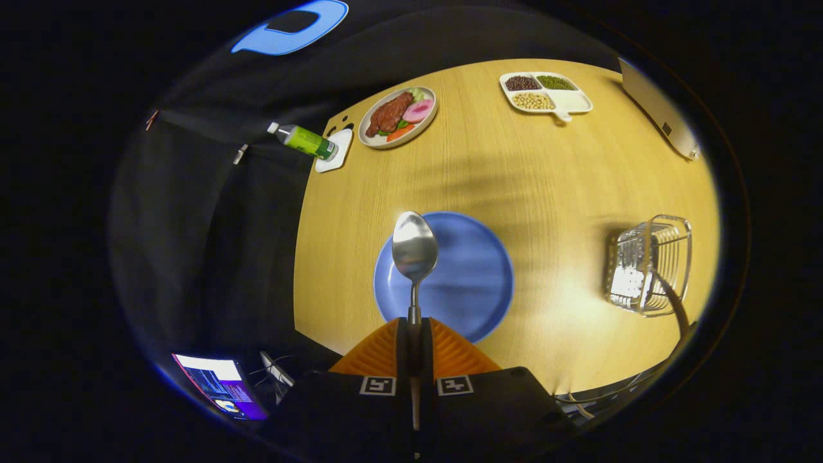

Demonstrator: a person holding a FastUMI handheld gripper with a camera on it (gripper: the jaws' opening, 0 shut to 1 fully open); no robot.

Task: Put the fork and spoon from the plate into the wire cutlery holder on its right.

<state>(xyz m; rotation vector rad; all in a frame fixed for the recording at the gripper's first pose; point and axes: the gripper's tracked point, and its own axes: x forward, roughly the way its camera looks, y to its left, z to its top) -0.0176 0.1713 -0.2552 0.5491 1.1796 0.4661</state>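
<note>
Both fingers of the gripper [415, 325] are pressed together on the thin handle of the spoon [415, 247], whose bowl sticks out ahead of them, raised above the blue plate [472, 280]. Taking that plate as the landmark on the wooden table [514, 173]: the wire cutlery holder [649, 263] stands well to its right, and a dark handle, likely the fork [672, 299], leans out of the holder's near side, though it is too blurred to be sure. Beyond the plate and to its left lies a dish of food [398, 116], with a green bottle [303, 139] lying on a white coaster [337, 154] just left of that. Beyond the plate to the right rests a white divided tray [546, 93] of beans
</note>
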